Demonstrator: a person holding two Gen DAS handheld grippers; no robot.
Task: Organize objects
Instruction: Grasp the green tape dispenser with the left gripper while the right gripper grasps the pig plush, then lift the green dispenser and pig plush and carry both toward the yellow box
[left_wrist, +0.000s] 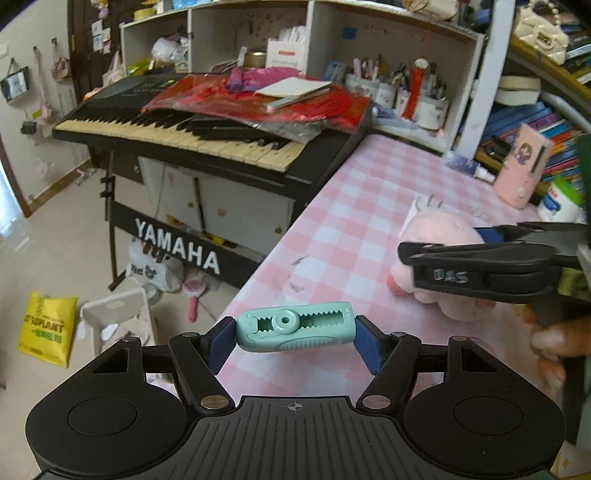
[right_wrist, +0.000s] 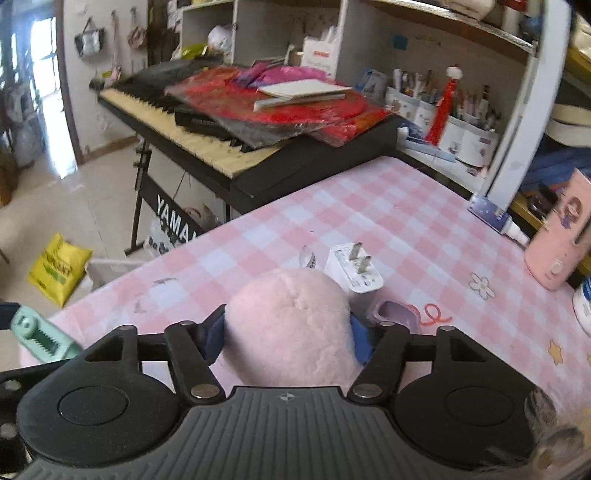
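- The left gripper (left_wrist: 295, 334) is clamped on a mint-green plastic retractable eraser holder with a toothed slot and a round slider knob (left_wrist: 295, 328) — held crosswise, one blue pad (left_wrist: 221, 341) at each end, lifted above the near edge of the table.
- The right gripper (right_wrist: 288, 332) has its blue pads (right_wrist: 360, 339) pressed against the two sides of a soft, round pink plush toy (right_wrist: 290, 317); the fur bulges up between the black fingers.
- In the left wrist view the right gripper (left_wrist: 406, 251) comes in from the right side over the same plush toy (left_wrist: 439, 258), with a person's hand (left_wrist: 550, 350) below its handle.
- In the right wrist view the eraser holder (right_wrist: 42, 338) shows at the lower left, blurred.
- The plush sits on the table's pink-and-white checked cloth (right_wrist: 406, 206).
- Just behind the plush stands a white plug-in charger with two metal prongs (right_wrist: 356, 273); beside it lie a small lilac case (right_wrist: 397, 314) and an orange looped band (right_wrist: 434, 314).
- Further right stands a tall pink container with a cartoon figure (right_wrist: 561, 240), tilted in view.
- Beyond the table's far left edge is a black Yamaha keyboard (left_wrist: 177, 136) piled with red plastic-wrapped items (left_wrist: 258, 99).
- Behind the table — white cubby shelves (left_wrist: 476, 74) holding cups of pens (left_wrist: 406, 92).
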